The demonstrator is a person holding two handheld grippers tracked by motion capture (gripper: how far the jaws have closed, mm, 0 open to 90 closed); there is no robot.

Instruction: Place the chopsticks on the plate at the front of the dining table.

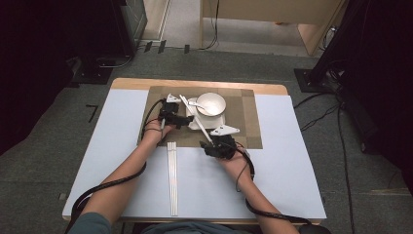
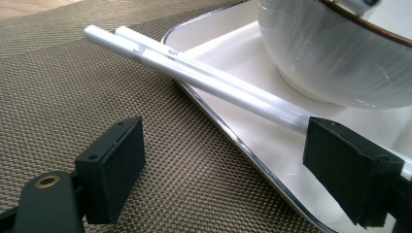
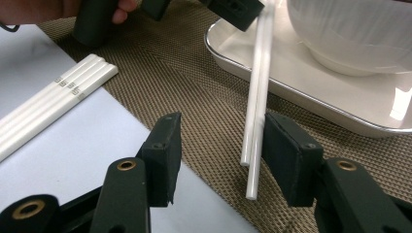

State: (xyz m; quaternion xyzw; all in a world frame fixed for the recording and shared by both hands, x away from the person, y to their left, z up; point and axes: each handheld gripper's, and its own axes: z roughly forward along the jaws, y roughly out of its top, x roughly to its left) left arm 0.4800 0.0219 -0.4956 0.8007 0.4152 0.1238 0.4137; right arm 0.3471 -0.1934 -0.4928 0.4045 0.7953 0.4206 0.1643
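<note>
Spare white chopsticks [image 1: 172, 178] lie side by side at lower centre of the high view, on the pale table cover [image 1: 287, 170], between the person's two forearms. Just above them the cover meets a brown woven placemat [image 1: 246, 129].

Right gripper [image 3: 221, 131]: jaws stand apart, gripping nothing. In its own view a pair of white chopsticks [image 3: 257, 87] runs up the frame between the pads. The near tips rest on the placemat just beside the right-hand pad, and contact with that pad looks possible but cannot be confirmed. The left-hand pad is well clear of them.

Left gripper [image 2: 223, 141]: jaws also stand apart in its own view, with bare placemat between them. The same pair crosses from upper left and ends behind the right-hand pad, which appears to touch it. The other pad does not.

Farther up, the pair lies across the rim of a white tray [image 2: 272, 160] at the middle of the placemat. On the tray stands a white bowl [image 1: 211, 103] with a dark rim, upright, and a white spoon [image 1: 195, 104] leans in it at its left side.
</note>
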